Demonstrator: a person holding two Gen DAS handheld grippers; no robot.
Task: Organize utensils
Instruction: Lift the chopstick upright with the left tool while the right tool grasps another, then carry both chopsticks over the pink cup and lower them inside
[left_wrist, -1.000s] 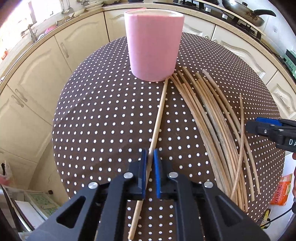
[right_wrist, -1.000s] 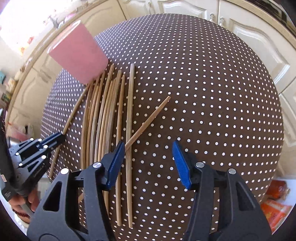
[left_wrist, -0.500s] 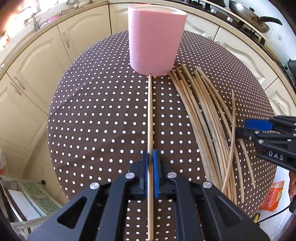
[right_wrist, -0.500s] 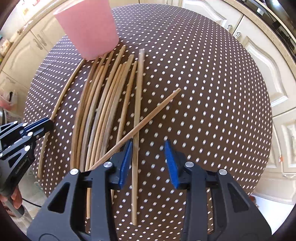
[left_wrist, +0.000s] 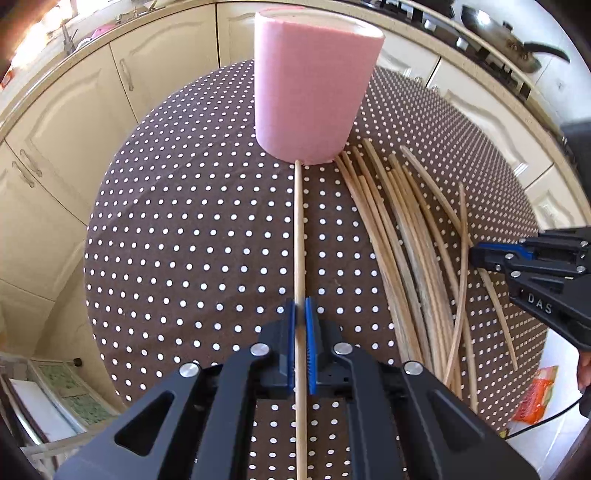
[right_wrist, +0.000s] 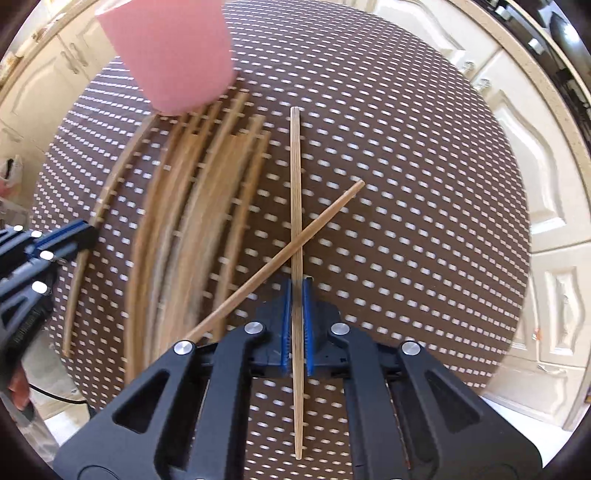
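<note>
A tall pink cup (left_wrist: 314, 92) stands at the far side of the round dotted table (left_wrist: 184, 240); it also shows in the right wrist view (right_wrist: 170, 55). My left gripper (left_wrist: 302, 314) is shut on a wooden chopstick (left_wrist: 299, 229) whose far tip reaches the cup's base. My right gripper (right_wrist: 296, 295) is shut on a flat bamboo stick (right_wrist: 295, 184). A round chopstick (right_wrist: 288, 254) lies crossed against that stick. A pile of several bamboo sticks (left_wrist: 413, 251) lies right of the cup, blurred in the right wrist view (right_wrist: 192, 206).
Cream kitchen cabinets (left_wrist: 74, 122) ring the table. A stove with a pan (left_wrist: 509, 40) is at the back right. An orange packet (left_wrist: 535, 391) lies on the floor past the table's right edge.
My right gripper closed from wide open onto the flat bamboo stick. My left gripper swung its chopstick straight, pointing at the cup, and came closer to it.
</note>
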